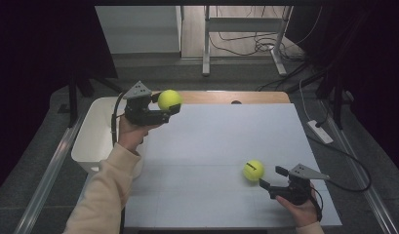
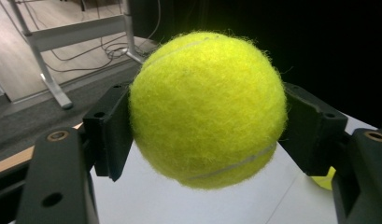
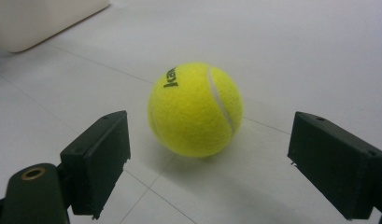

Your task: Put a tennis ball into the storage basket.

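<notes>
My left gripper (image 1: 169,106) is shut on a yellow tennis ball (image 1: 169,100), held in the air over the table's far left corner, beside the white bin (image 1: 92,141). In the left gripper view that ball (image 2: 207,109) is clamped between the two black jaws. A second tennis ball (image 1: 253,170) rests on the white table top (image 1: 211,146) at the near right. My right gripper (image 1: 272,178) stands open just behind it, apart from it. In the right gripper view this ball (image 3: 195,109) lies a little ahead of the wide-spread jaws, with black lettering on it.
The white bin stands against the table's left edge; its corner (image 3: 44,18) appears at the top left of the right gripper view. A wooden strip (image 1: 236,96) runs along the table's far edge. Metal desk legs (image 1: 206,44) and cables (image 1: 255,46) lie on the floor beyond.
</notes>
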